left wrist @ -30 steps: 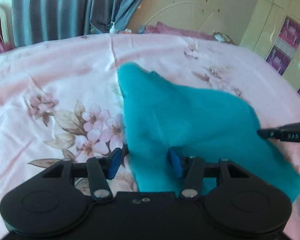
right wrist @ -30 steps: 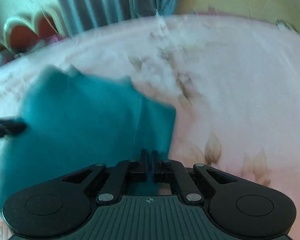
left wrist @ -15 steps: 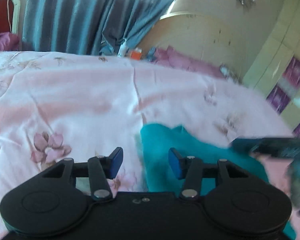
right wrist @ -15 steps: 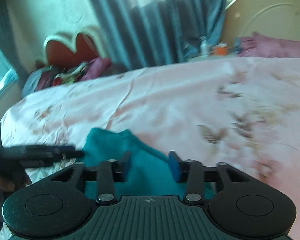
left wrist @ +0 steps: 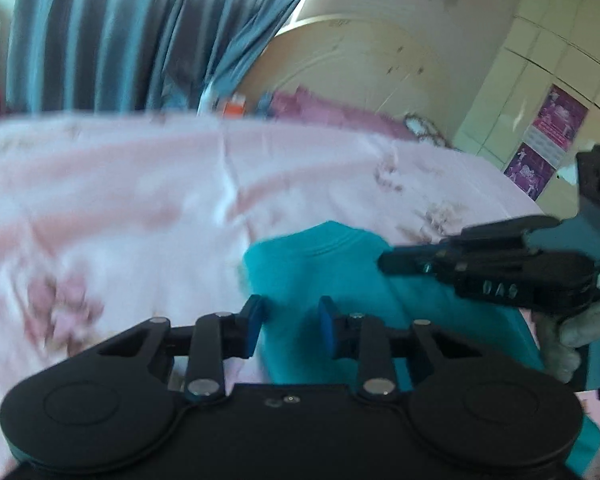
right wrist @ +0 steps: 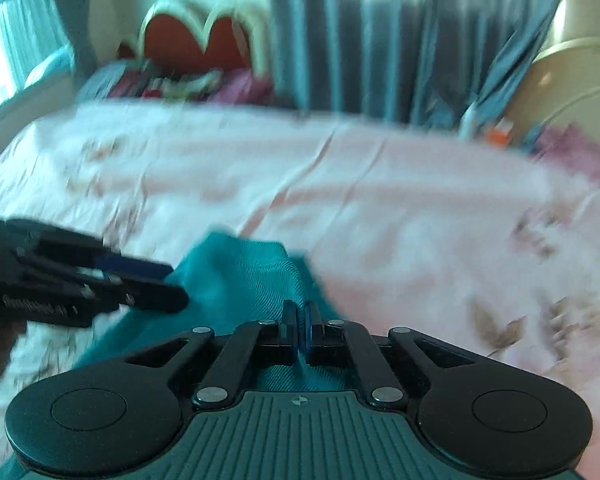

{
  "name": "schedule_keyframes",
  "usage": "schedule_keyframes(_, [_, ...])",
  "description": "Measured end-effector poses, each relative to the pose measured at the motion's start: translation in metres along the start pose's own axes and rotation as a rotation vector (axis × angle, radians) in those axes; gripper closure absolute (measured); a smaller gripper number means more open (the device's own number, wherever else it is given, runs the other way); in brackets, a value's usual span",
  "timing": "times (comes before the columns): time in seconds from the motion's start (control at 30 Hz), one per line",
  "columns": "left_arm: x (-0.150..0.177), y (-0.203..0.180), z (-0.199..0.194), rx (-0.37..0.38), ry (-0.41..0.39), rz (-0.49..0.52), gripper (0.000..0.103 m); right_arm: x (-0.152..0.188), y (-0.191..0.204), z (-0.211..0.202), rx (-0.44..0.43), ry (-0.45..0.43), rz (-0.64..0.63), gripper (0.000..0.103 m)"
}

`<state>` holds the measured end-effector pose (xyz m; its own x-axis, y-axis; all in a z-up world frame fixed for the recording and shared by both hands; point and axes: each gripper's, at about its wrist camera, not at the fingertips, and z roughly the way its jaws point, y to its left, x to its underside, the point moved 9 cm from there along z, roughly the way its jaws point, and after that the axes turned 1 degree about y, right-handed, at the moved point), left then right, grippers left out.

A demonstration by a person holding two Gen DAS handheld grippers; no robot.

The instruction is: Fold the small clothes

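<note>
The teal garment (left wrist: pixel 340 280) lies on the pink floral bedspread (left wrist: pixel 120 200), in the lower middle of the left wrist view and running toward the lower right. In that view the left gripper (left wrist: pixel 290 326) sits at the bottom of the frame. Its blue pads (left wrist: pixel 254 322) stand apart and have just been closing. The cloth's left edge lies between them, but the pads do not press on it.

The right gripper (left wrist: pixel 384 262) enters from the right of the frame above the cloth, a hand (left wrist: pixel 572 340) below it.

In the right wrist view the right gripper (right wrist: pixel 300 320) is at the lower middle. Its jaws are together, clamped on a raised fold of the garment (right wrist: pixel 240 276). The left gripper (right wrist: pixel 180 284) reaches in from the left edge, its tips at the cloth's left side.

Grey-blue curtains (right wrist: pixel 400 40) hang across the top, and a headboard (left wrist: pixel 360 68) shows behind the bed. Both views are blurred.
</note>
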<state>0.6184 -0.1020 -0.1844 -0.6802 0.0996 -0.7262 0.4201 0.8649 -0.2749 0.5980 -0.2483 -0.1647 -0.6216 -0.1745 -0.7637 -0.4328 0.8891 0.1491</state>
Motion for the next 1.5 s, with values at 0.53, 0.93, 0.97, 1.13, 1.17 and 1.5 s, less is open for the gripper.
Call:
schedule_keyframes(0.53, [0.018,-0.035,0.015,-0.041,0.094,0.145,0.062,0.022,-0.022,0.016,0.078,0.109,0.22,0.1])
schedule_keyframes(0.93, [0.039,-0.063,-0.063,-0.107,-0.015,0.096,0.058,0.053,-0.005,-0.077,0.099,0.018,0.178,0.1])
schedule_keyframes(0.97, [0.042,-0.065,-0.068,-0.114,-0.026,0.095,0.06,0.058,0.001,-0.087,0.097,0.014,0.171,0.1])
schedule_keyframes(1.13, [0.067,-0.072,-0.049,-0.123,0.071,0.147,0.056,0.096,0.003,-0.075,0.144,0.121,0.143,0.075])
schedule_keyframes(1.17, [0.067,-0.072,-0.049,-0.124,0.062,0.141,0.056,0.098,-0.002,-0.077,0.136,0.089,0.173,0.075])
schedule_keyframes(1.5, [0.068,-0.052,-0.105,-0.18,-0.007,0.089,0.025,0.114,-0.061,-0.171,0.133,0.003,0.425,0.075])
